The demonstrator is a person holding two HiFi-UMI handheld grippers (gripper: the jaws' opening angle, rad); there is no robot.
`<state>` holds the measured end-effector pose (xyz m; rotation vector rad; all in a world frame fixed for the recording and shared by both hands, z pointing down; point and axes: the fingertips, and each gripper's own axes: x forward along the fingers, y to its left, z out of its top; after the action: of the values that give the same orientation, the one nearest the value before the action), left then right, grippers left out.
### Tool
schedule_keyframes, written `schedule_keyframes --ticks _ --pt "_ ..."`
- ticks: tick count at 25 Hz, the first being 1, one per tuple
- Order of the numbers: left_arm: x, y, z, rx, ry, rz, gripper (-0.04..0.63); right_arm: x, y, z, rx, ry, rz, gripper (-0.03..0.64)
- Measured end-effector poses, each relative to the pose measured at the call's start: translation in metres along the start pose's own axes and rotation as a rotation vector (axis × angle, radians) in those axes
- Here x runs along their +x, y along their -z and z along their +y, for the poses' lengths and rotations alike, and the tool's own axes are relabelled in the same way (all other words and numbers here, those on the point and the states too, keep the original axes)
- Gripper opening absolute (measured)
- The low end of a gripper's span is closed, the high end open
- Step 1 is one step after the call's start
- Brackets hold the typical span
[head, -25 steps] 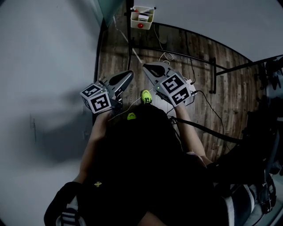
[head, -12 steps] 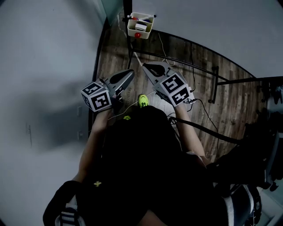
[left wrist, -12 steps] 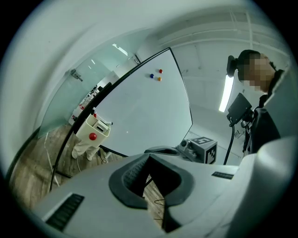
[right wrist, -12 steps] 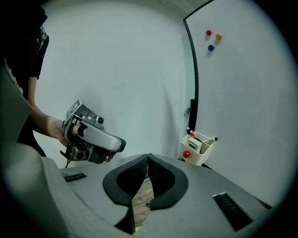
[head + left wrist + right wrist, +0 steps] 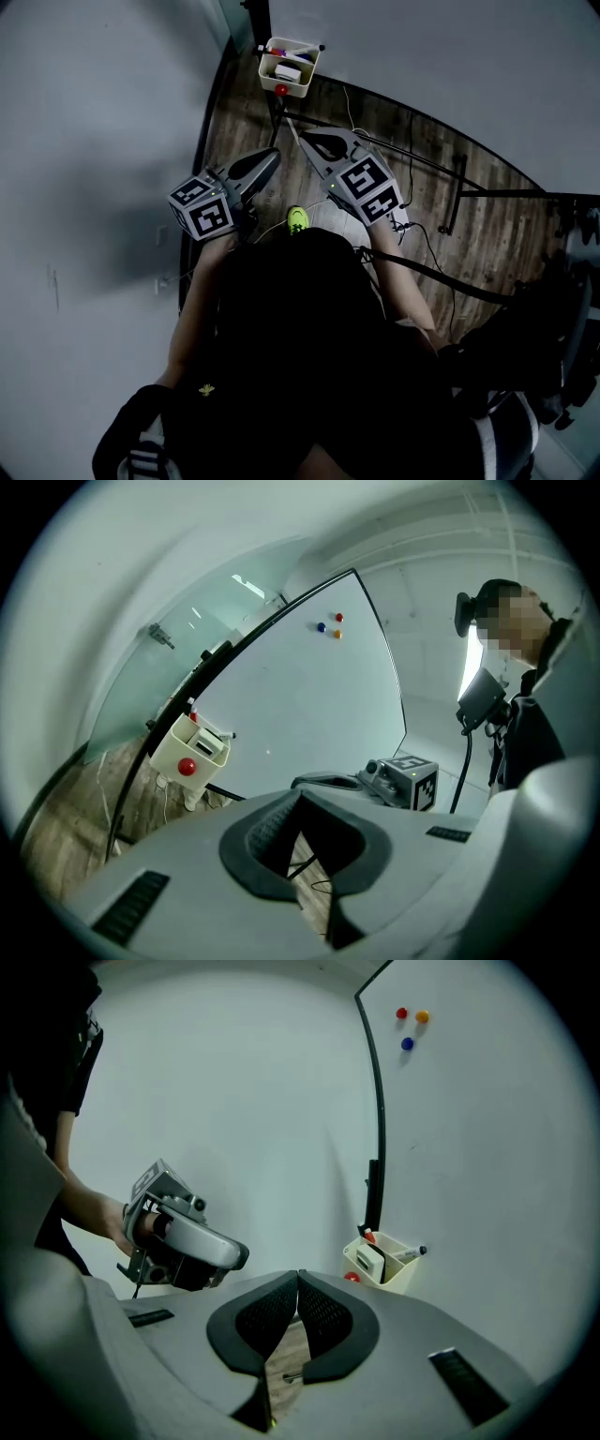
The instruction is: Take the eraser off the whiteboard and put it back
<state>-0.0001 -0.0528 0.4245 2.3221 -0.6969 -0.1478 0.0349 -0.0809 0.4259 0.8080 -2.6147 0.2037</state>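
Note:
A cream tray hangs at the lower corner of the whiteboard. In it are a white eraser and markers, and a red magnet sticks to its front. The tray also shows in the left gripper view, and the tray with the eraser shows in the right gripper view. My left gripper and right gripper are side by side in the air, short of the tray. Both are shut with nothing between their pads.
The whiteboard's black stand legs and loose cables lie on the wood floor ahead. A plain wall runs along the left. Three coloured magnets sit high on the board. My yellow-green shoe shows below the grippers.
The tray and floor have slid down the head view as I moved closer to the whiteboard. Both grippers travelled forward together and stayed shut.

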Motion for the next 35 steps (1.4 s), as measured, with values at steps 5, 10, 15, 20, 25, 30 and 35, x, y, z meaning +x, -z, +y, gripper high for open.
schedule_keyframes --ticks 5,10,15,20,25,30,35 --pt "0.013 -0.004 0.005 -0.001 -0.02 -0.002 0.017 0.002 0.0 -0.02 -0.005 -0.007 -0.006 0.015" --pt "0.015 -0.011 0.013 0.011 -0.04 -0.015 0.017 0.011 -0.002 -0.029 -0.021 -0.009 -0.008 0.018" --pt "0.016 -0.016 0.024 0.01 -0.044 -0.018 0.017 0.026 -0.004 -0.036 -0.029 -0.014 -0.004 0.035" --pt "0.019 -0.022 0.037 -0.007 -0.025 -0.008 0.017 0.041 -0.009 -0.047 -0.032 0.008 0.001 0.082" --pt "0.022 -0.031 0.052 -0.006 -0.006 0.018 0.017 0.058 -0.013 -0.061 -0.038 0.045 0.023 0.137" --pt "0.028 -0.038 0.065 -0.011 0.013 0.039 0.017 0.07 -0.01 -0.074 -0.03 0.074 0.051 0.178" --pt "0.029 -0.047 0.079 -0.02 0.022 0.045 0.017 0.083 -0.008 -0.089 -0.02 0.108 0.072 0.222"
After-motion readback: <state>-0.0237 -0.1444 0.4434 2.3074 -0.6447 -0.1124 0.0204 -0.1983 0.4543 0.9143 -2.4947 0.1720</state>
